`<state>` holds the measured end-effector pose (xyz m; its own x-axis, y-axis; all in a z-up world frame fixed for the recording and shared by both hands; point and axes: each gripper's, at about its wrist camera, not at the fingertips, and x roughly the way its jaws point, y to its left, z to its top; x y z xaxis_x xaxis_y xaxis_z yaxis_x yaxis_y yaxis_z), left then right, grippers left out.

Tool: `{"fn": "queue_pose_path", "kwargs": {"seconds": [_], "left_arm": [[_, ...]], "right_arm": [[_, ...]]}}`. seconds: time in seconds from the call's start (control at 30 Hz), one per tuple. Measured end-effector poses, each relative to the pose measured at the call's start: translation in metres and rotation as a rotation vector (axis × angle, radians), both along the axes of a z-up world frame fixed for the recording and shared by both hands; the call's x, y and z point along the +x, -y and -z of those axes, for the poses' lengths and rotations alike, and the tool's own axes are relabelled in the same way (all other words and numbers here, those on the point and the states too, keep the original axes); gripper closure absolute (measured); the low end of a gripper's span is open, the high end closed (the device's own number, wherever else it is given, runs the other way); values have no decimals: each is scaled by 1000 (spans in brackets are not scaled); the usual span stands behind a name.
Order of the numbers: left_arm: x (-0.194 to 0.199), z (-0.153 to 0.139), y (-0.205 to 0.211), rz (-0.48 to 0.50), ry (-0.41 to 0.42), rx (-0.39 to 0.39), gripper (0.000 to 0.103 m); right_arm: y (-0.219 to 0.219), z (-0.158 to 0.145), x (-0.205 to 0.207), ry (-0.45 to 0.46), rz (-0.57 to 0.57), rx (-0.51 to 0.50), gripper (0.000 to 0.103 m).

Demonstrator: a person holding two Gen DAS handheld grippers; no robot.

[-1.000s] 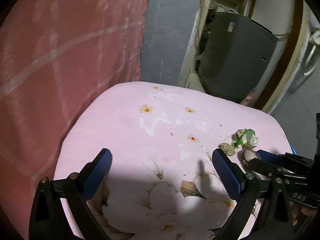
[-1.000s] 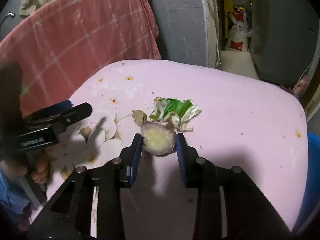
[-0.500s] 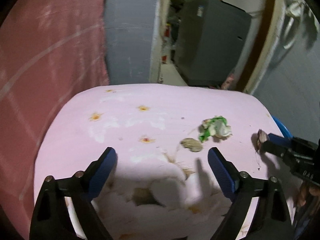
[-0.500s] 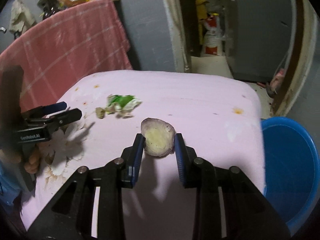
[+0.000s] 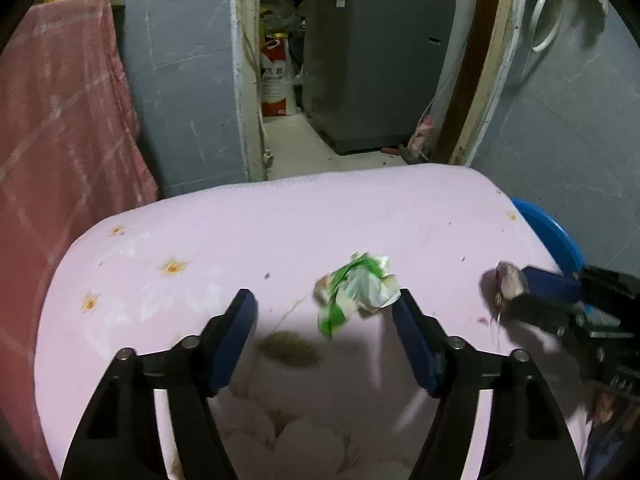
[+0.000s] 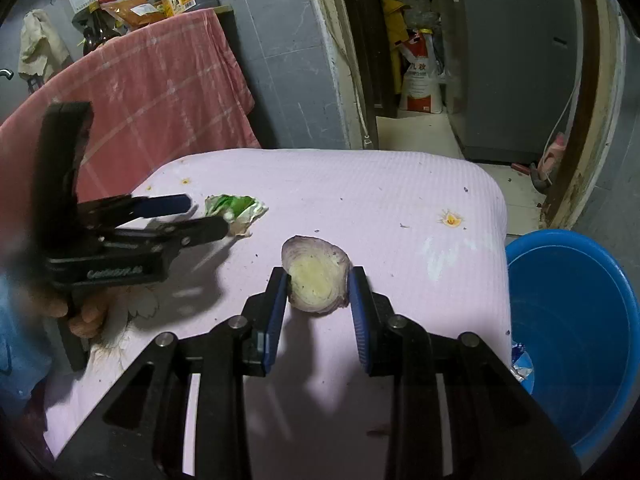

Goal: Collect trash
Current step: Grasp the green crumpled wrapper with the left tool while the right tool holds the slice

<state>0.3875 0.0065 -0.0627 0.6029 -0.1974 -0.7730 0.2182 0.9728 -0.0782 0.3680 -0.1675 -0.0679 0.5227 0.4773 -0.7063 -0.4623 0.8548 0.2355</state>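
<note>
open left tool [image 5: 324,316], crumpled wrapper [image 5: 356,288] between

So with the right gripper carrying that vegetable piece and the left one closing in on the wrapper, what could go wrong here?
The cut purple-skinned vegetable piece sits only at the tips of the right gripper, so it may slip out before reaching the blue plastic bucket. The open left gripper has the crumpled green-and-white wrapper off-centre toward its right finger and might push it aside.

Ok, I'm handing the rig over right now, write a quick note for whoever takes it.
Right gripper: shut on the onion piece, held above the pink table, short of the blue bucket.
Left gripper: open, empty, at the crumpled green wrapper.
Done: onion piece lifted; some trash is in the bucket.
Left: drop the onion piece in the bucket, then collect the wrapper and the brown scrap.
</note>
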Motion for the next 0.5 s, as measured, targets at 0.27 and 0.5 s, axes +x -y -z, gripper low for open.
{"fn": "queue_pose_path", "kwargs": {"seconds": [0.27, 0.5], "left_arm": [[7, 4, -12, -27, -50, -87, 89], [1, -4, -49, -95, -61, -178, 91]], "right_arm": [[0, 0, -1, -2, 2, 3, 72], [0, 0, -1, -1, 1, 1, 72]]}}
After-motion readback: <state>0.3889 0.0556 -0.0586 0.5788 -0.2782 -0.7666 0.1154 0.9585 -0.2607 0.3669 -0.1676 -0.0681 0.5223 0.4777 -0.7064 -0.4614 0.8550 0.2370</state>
